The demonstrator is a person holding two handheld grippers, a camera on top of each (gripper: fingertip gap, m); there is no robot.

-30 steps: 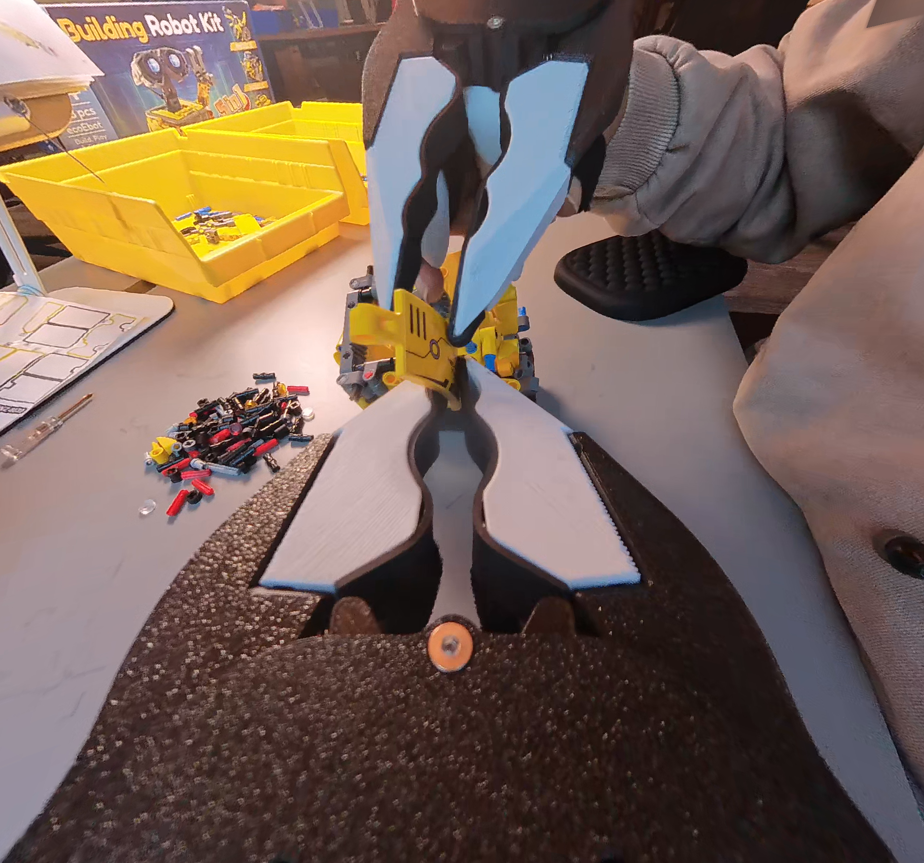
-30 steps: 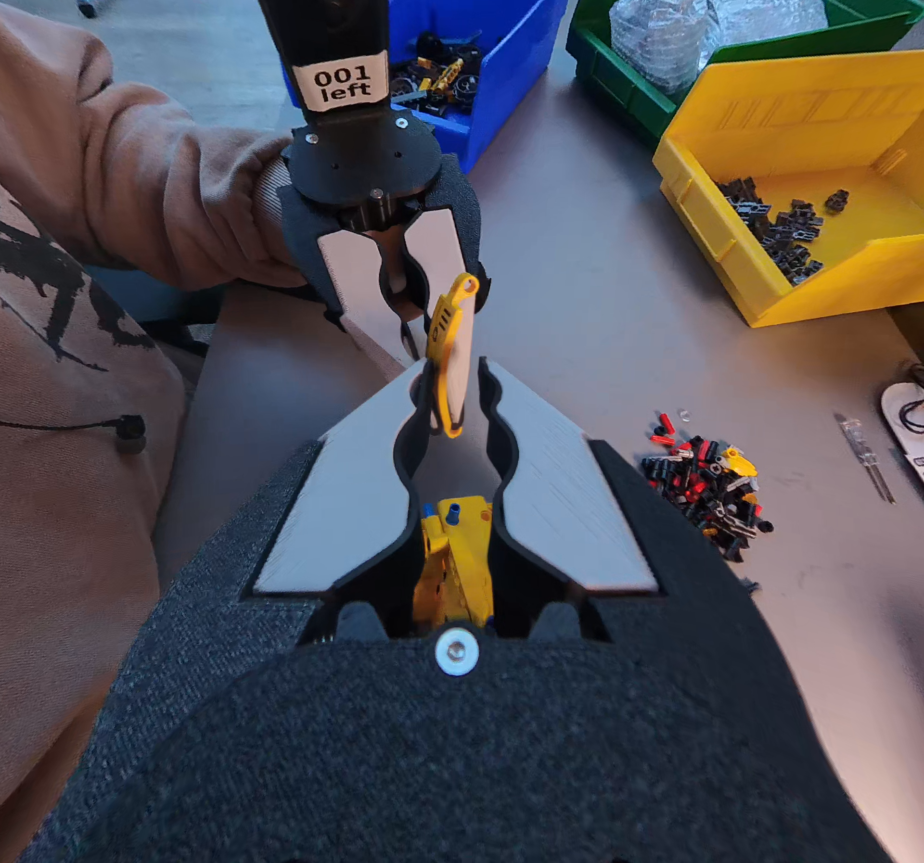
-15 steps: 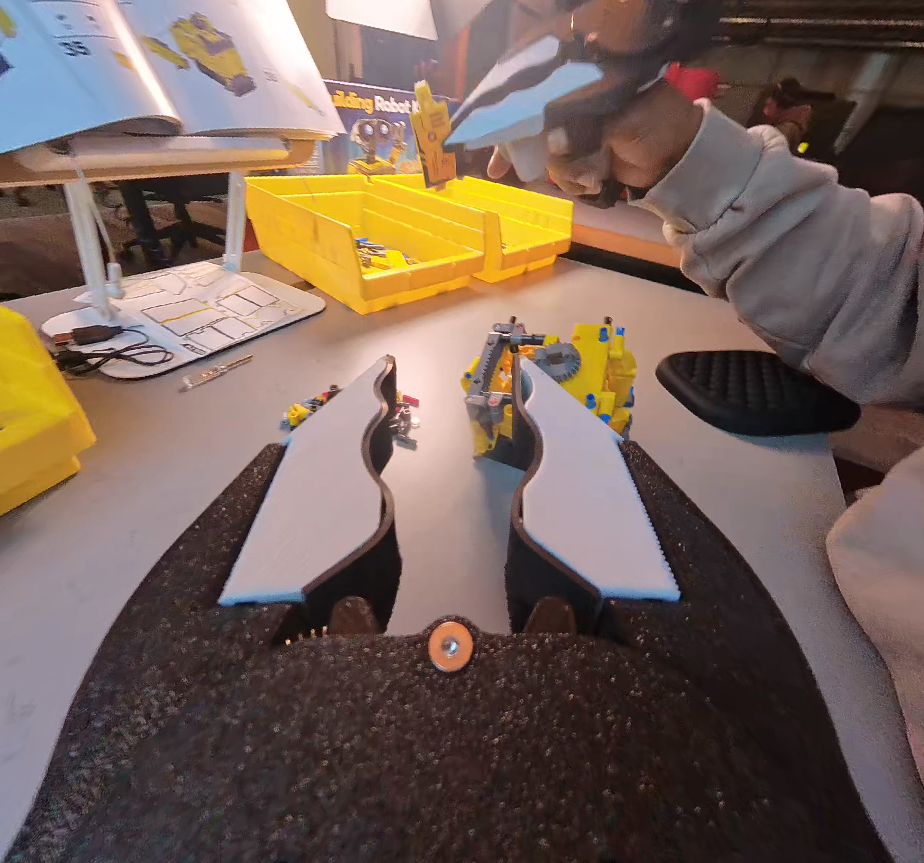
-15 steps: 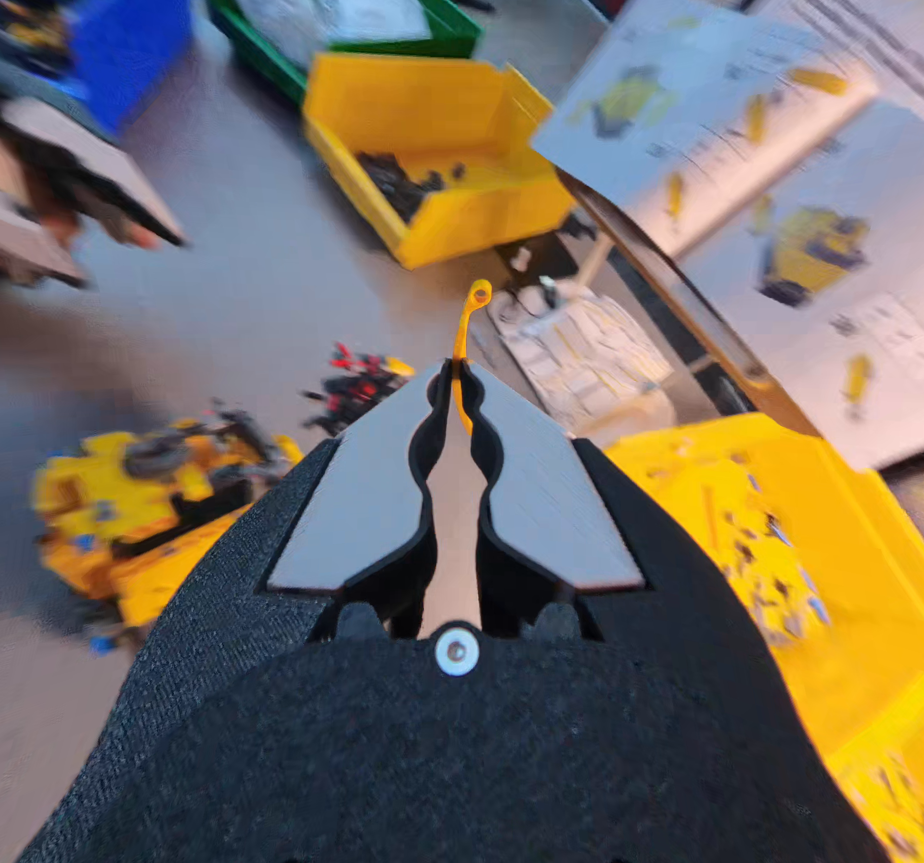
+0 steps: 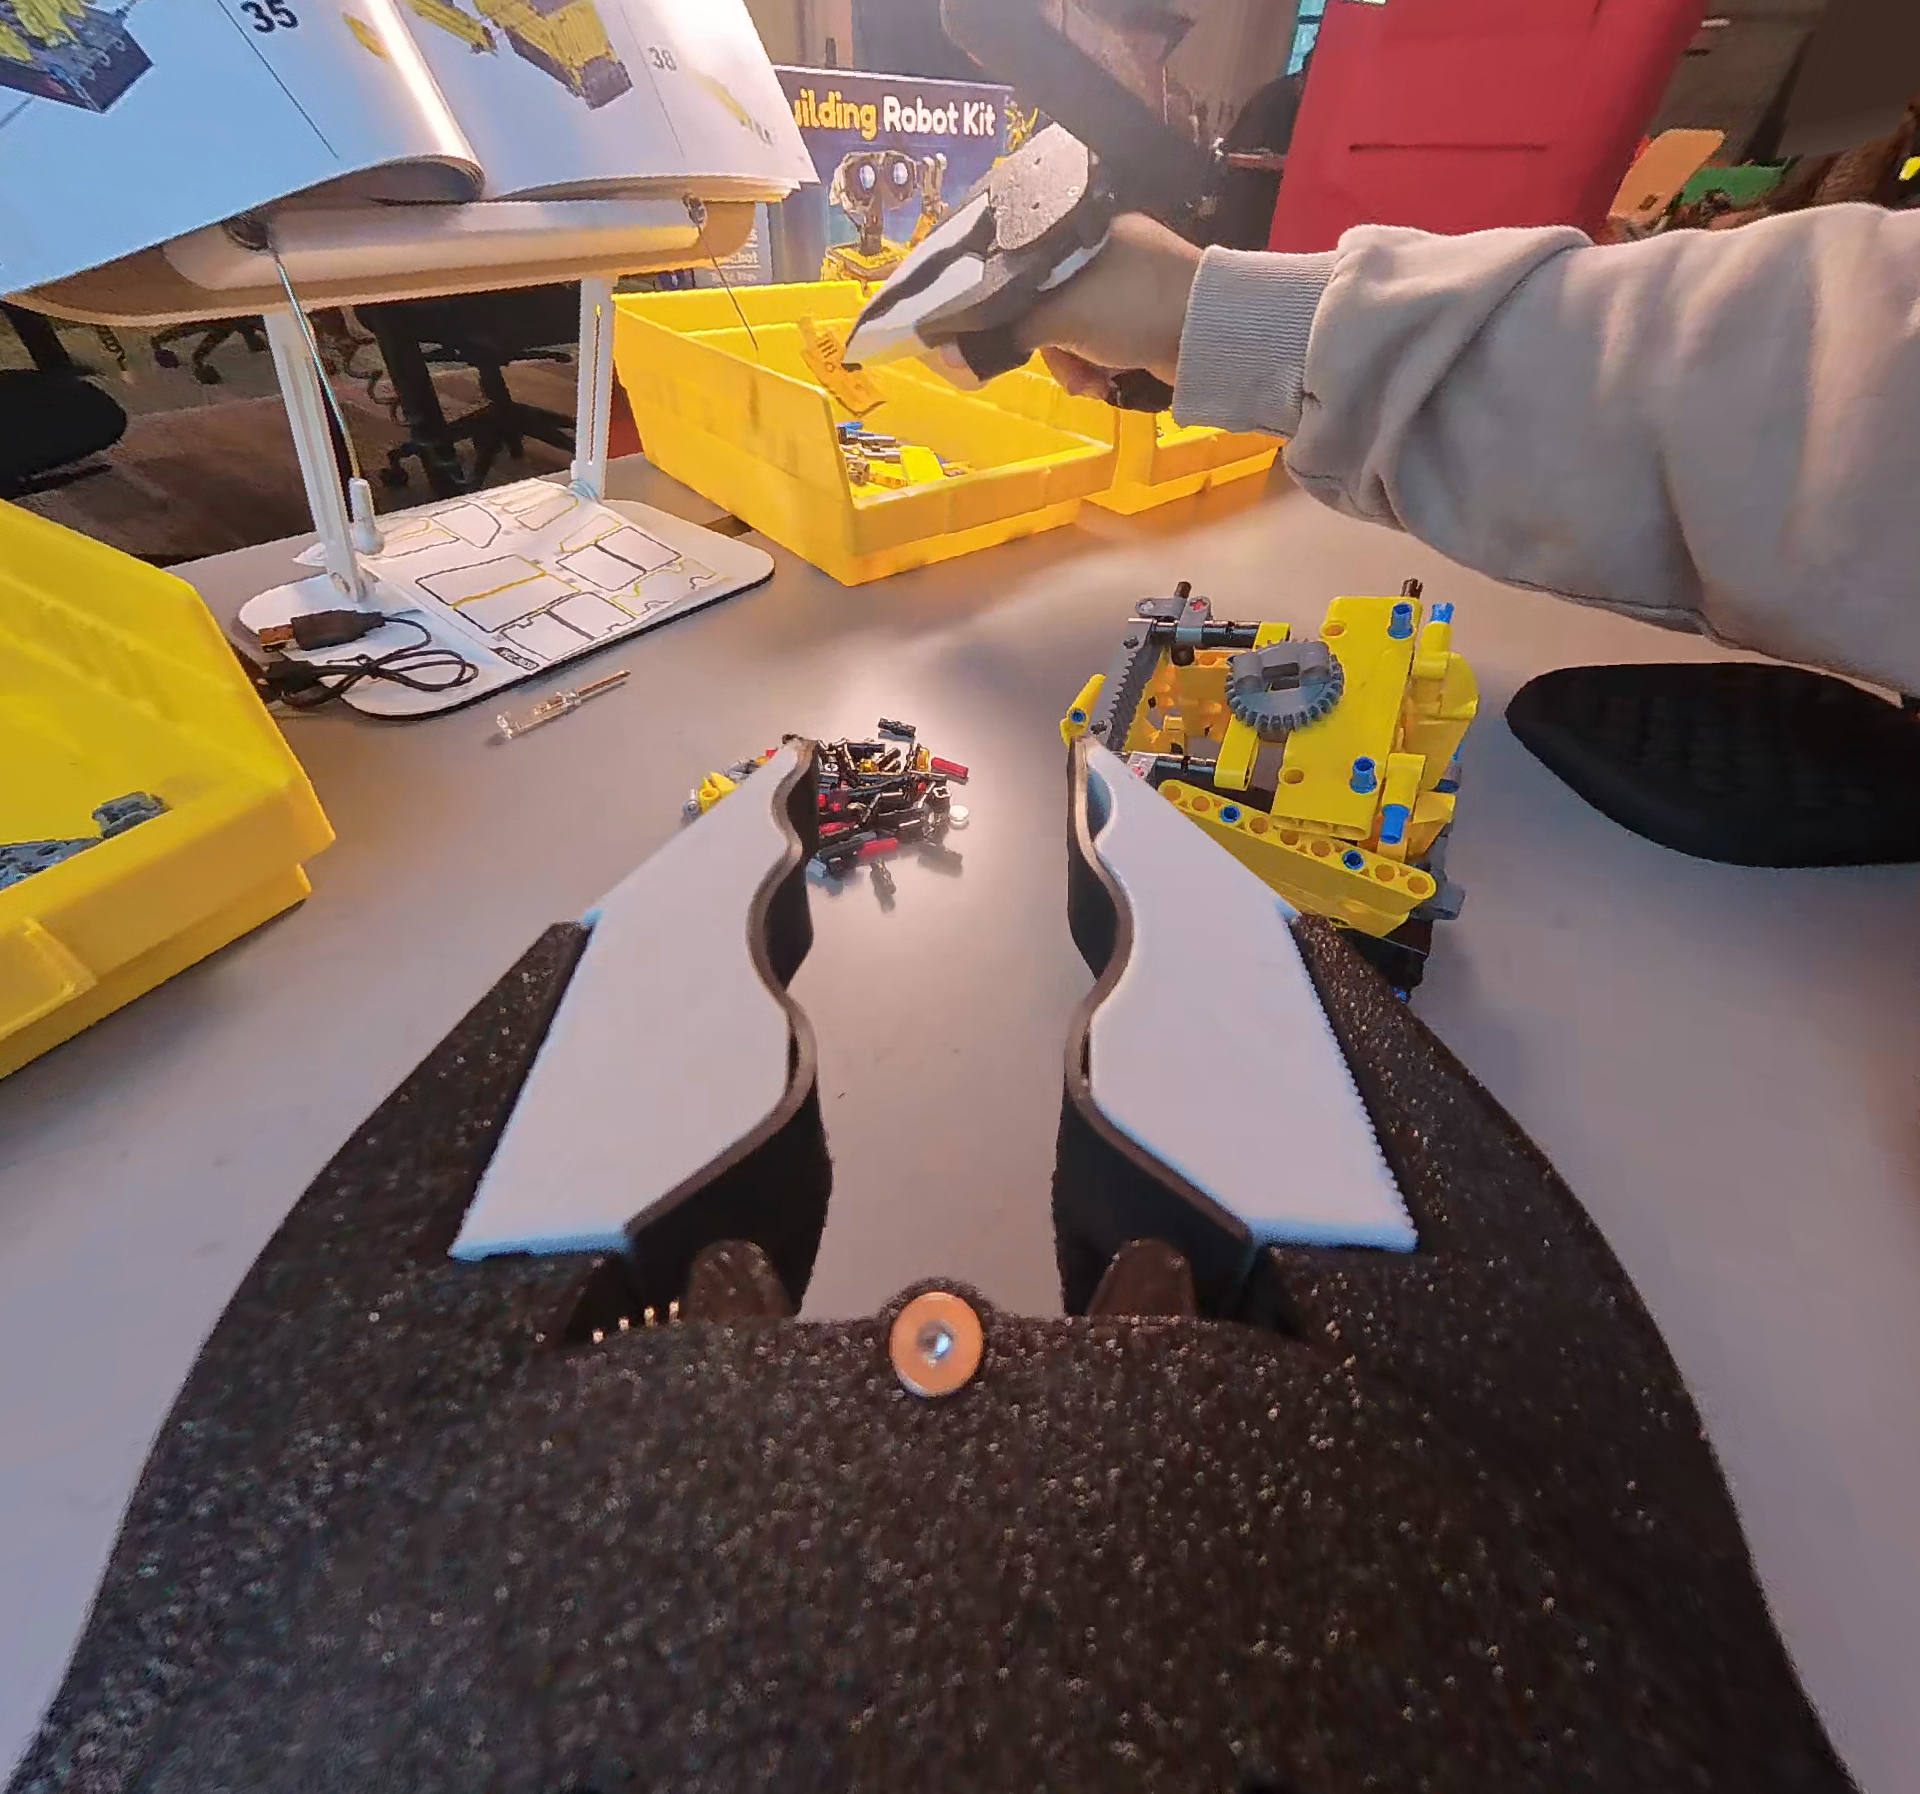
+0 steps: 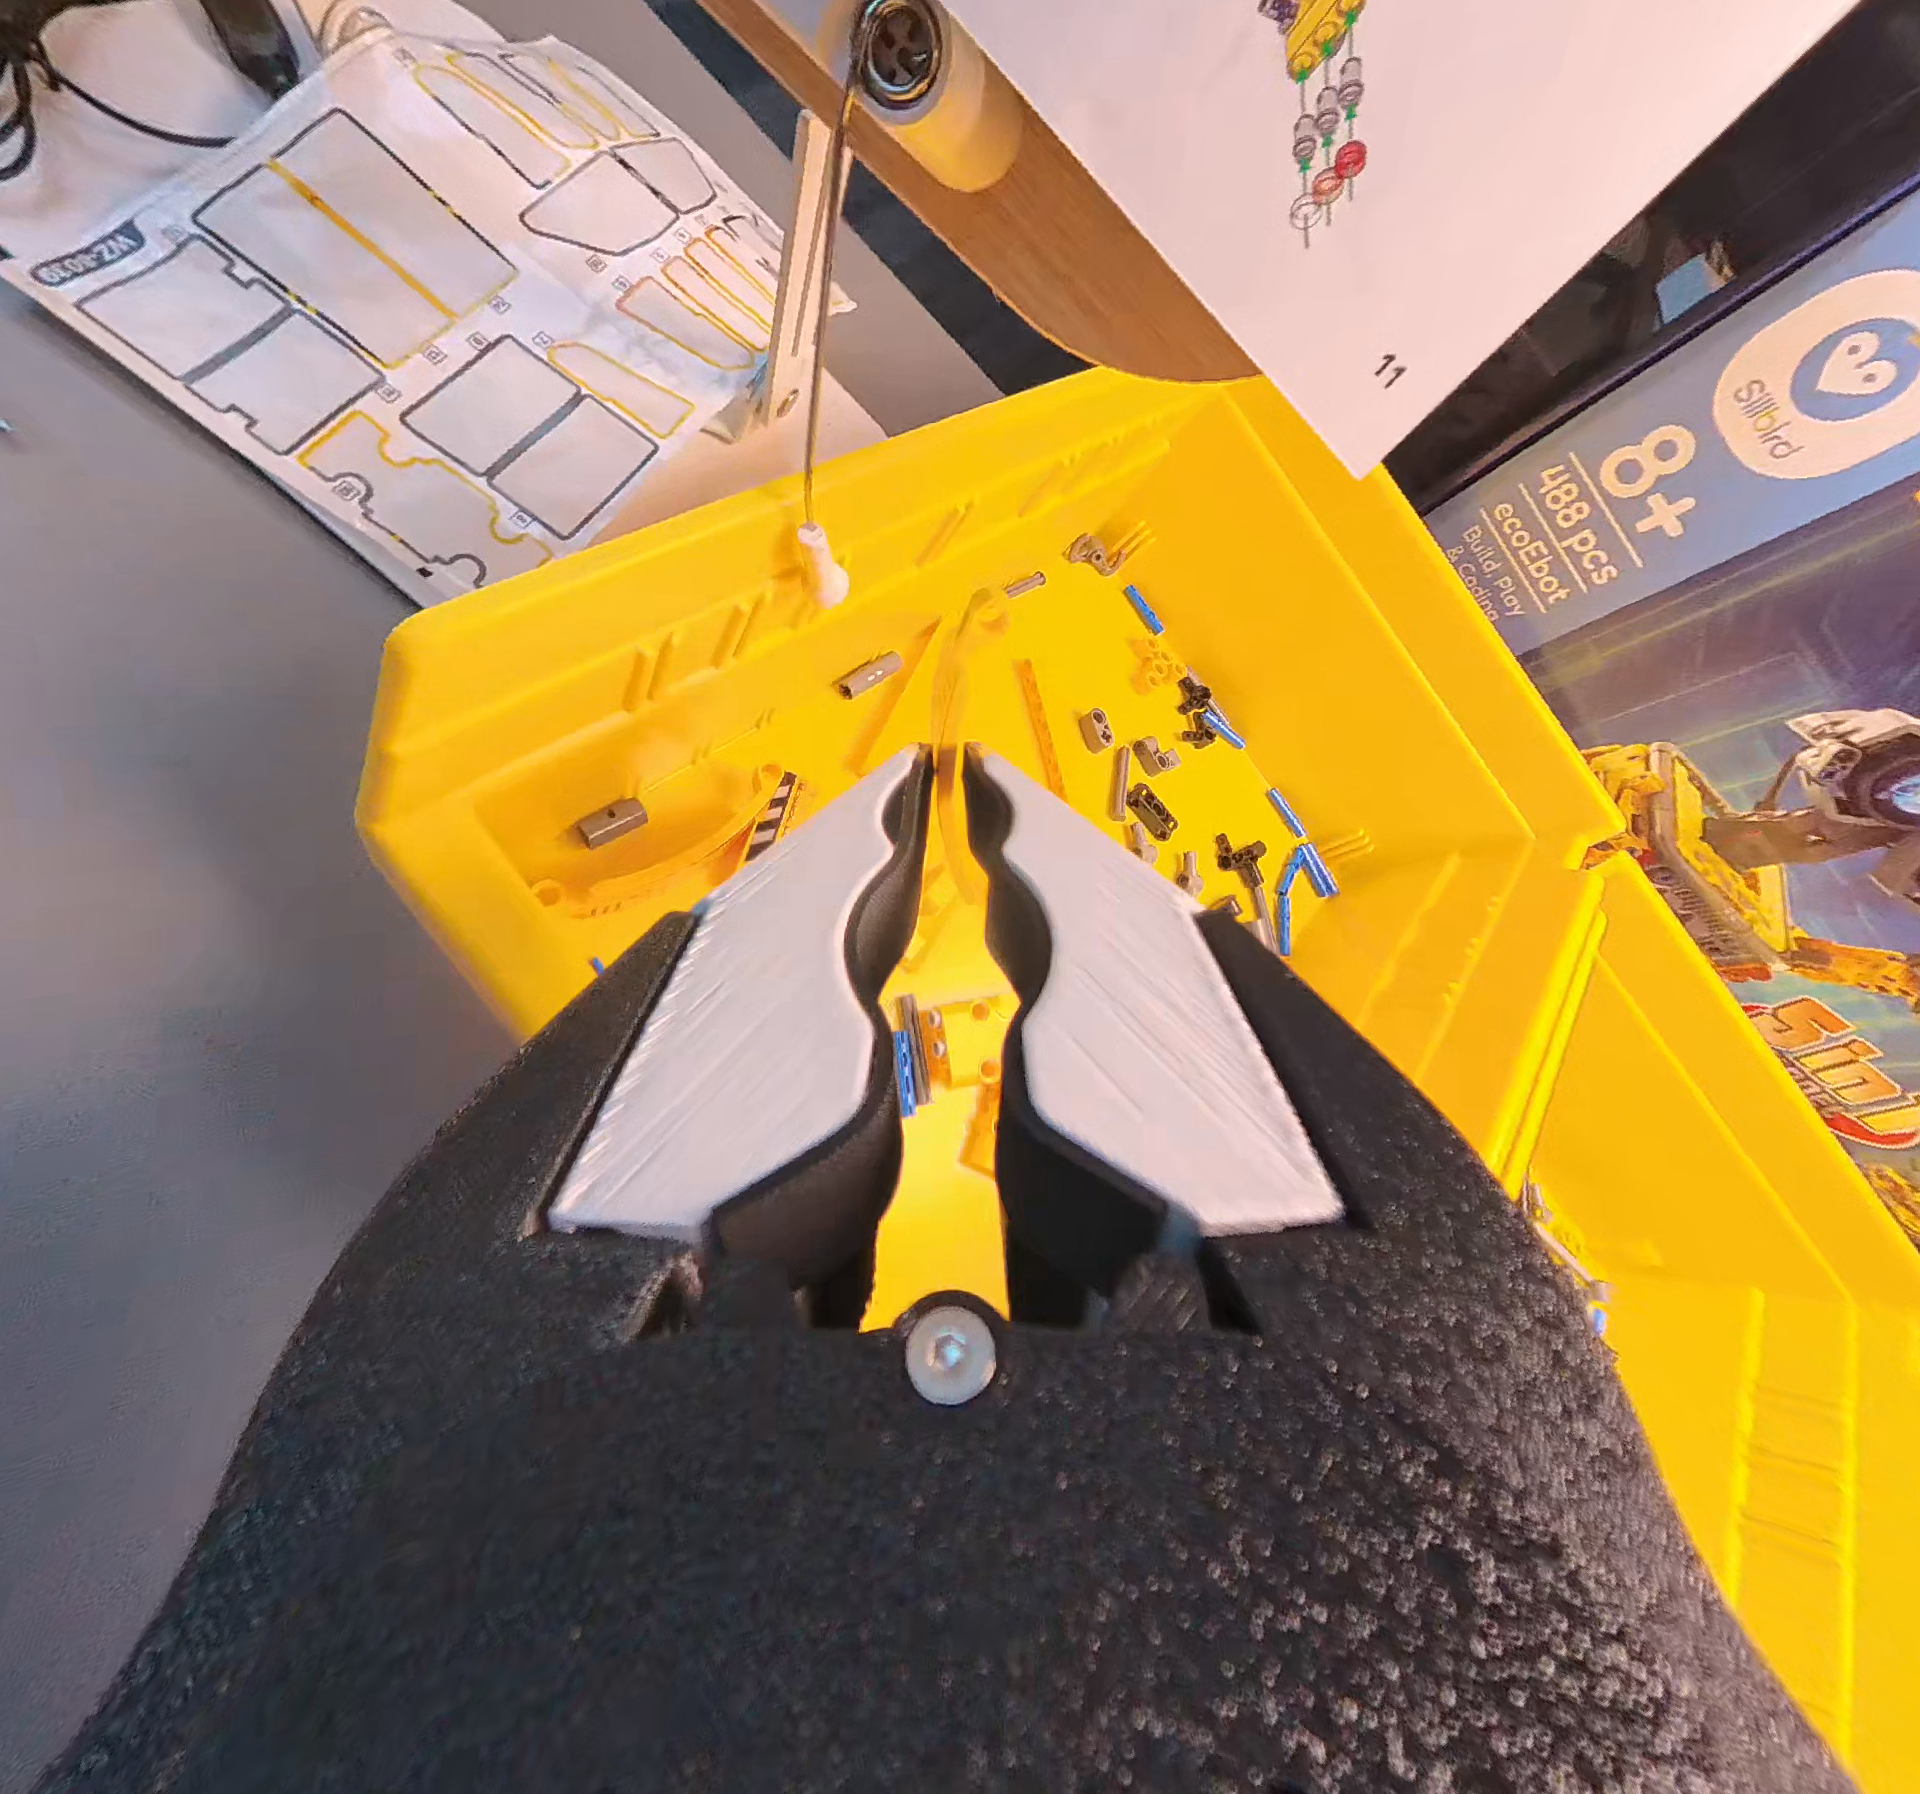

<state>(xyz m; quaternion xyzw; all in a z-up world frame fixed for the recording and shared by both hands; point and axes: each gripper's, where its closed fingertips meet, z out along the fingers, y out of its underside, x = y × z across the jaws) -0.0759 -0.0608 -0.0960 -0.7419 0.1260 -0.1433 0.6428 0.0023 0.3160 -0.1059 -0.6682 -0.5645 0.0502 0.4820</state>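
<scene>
**Thin yellow panel pinched over the parts bin**

Landmark: the yellow parts bin [image 5: 800,456] at the back of the tabletop [image 5: 987,965].

Left of the bin stands a book stand holding an open instruction booklet [image 5: 343,30], its white base on a sticker sheet [image 5: 561,570].

In front of the bin and well apart from it, the left gripper [image 5: 940,788] hovers low with its jaws spread wide and nothing between them. A heap of small pins [image 5: 883,799] lies just past its left finger; the half-built yellow model [image 5: 1299,736] sits beside its right finger.

Above the bin, the right gripper [image 6: 943,755] has its jaws closed on a thin yellow panel piece [image 6: 954,674], held by its lower end.

The panel looks light, stiff and smooth, so it may pivot in a tip-only pinch. A hold nearer its middle, across the flat faces, seems steadier.
</scene>
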